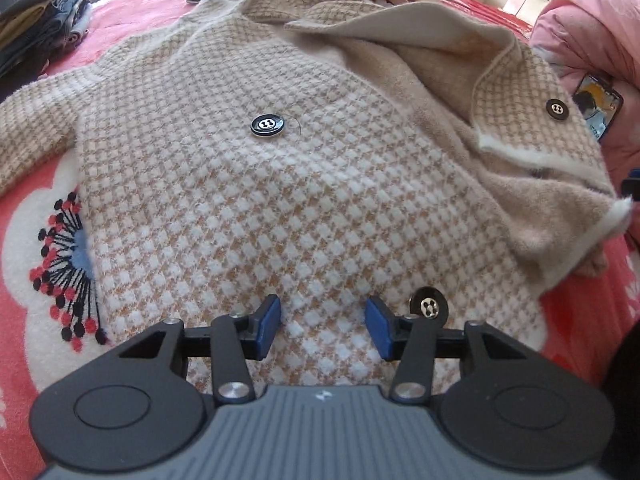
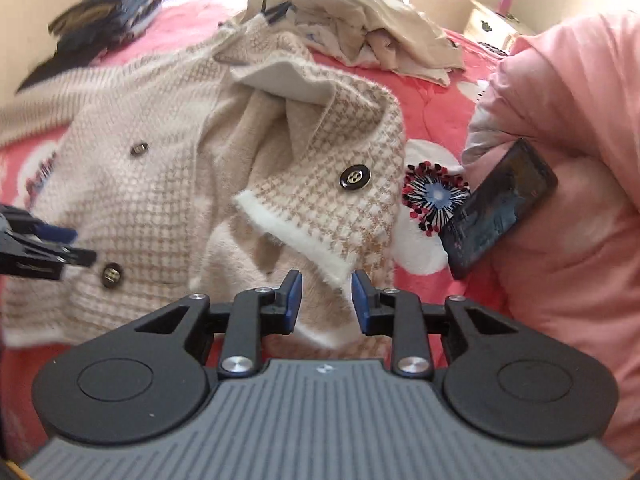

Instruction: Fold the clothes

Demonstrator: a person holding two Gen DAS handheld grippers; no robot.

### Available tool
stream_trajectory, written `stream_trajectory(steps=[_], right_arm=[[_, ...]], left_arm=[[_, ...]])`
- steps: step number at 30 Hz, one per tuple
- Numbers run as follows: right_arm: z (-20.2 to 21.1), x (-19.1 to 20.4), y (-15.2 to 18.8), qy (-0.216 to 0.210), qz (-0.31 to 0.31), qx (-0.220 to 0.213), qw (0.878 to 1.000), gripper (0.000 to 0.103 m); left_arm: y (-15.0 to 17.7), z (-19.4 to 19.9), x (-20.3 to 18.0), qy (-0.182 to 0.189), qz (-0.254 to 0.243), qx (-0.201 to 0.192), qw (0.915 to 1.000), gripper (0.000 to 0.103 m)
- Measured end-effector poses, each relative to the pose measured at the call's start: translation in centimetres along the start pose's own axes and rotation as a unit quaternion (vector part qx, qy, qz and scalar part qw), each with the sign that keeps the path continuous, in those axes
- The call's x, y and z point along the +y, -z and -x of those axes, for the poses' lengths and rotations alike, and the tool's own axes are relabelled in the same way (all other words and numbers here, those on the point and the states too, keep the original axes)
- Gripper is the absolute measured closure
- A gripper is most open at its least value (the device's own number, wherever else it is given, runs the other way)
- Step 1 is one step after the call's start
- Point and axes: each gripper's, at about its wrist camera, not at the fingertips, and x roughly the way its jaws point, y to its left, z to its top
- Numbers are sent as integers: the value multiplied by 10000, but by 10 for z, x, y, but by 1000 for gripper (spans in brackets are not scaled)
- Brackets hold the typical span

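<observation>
A beige-and-white checked knit cardigan (image 1: 248, 184) with black buttons lies spread on a red bedspread (image 1: 24, 280). Its right front panel (image 1: 520, 120) is folded back, showing the plain beige inside. My left gripper (image 1: 323, 328) hovers open over the lower front, nothing between its blue pads, a button (image 1: 429, 307) beside the right finger. In the right wrist view the cardigan (image 2: 132, 184) fills the middle. My right gripper (image 2: 326, 300) stands open just above the white-trimmed hem (image 2: 296, 236) of the folded panel, its pads apart from the cloth. The left gripper (image 2: 40, 248) shows at the left edge.
A dark phone (image 2: 500, 208) leans against a pink quilt (image 2: 560, 120) on the right. A heap of unfolded beige clothes (image 2: 360, 28) lies beyond the cardigan. Folded dark garments (image 2: 108, 12) are stacked at the far left. A flower pattern (image 2: 436, 196) decorates the bedspread.
</observation>
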Motion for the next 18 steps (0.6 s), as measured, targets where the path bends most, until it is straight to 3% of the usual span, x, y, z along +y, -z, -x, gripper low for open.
stream_trajectory(steps=[5, 11, 15, 18], right_arm=[[-25, 12, -5, 99, 805, 80, 9967, 77], [-49, 28, -18, -237, 1780, 182, 9836, 70], [-62, 45, -19, -287, 2609, 256, 9646, 57], [-77, 43, -19, -157, 2654, 352, 9634, 59]], left_arm=[[-14, 5, -8, -6, 132, 86, 9999, 57], [-44, 4, -40, 360, 135, 273, 9989, 57], [-62, -7, -64, 694, -71, 505, 9963, 57], [-70, -15, -80, 799, -412, 626, 9940, 57]])
